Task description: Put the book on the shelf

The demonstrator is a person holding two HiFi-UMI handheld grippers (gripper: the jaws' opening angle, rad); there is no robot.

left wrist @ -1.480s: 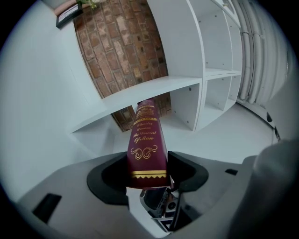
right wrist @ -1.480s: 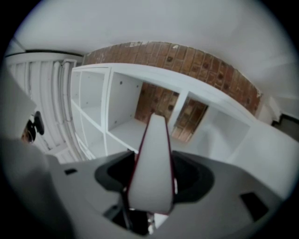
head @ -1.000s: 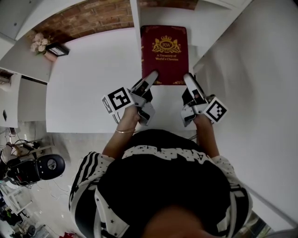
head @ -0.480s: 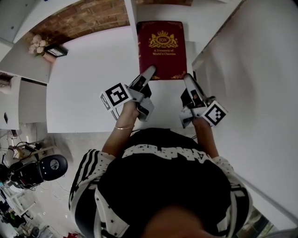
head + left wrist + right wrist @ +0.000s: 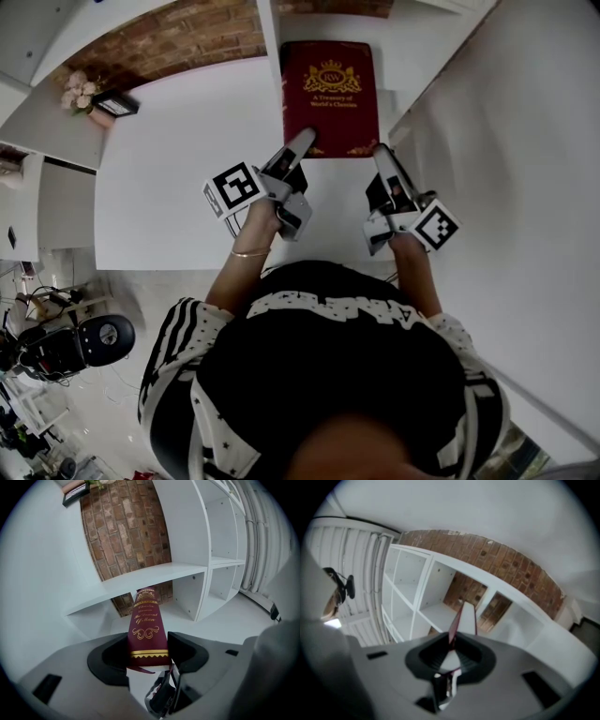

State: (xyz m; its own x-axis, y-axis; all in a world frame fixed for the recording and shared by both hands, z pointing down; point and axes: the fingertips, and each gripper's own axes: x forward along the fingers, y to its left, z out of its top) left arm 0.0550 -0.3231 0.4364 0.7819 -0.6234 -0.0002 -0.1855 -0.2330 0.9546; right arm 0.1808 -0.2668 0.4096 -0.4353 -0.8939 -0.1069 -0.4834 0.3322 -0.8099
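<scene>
The dark red book (image 5: 330,94) is held cover-up in front of the person, its far end pointing at the white shelf unit (image 5: 187,573), whose open compartments show a bare brick wall (image 5: 187,37) behind them. The left gripper (image 5: 302,142) is clamped on the near end of the spine, while the right gripper (image 5: 381,153) has just been closing its jaws and pinches the book's near fore-edge corner. A small picture frame (image 5: 116,103) and flowers (image 5: 80,86) sit on a white ledge to the left, and a black chair (image 5: 80,342) stands on the pale floor below.
</scene>
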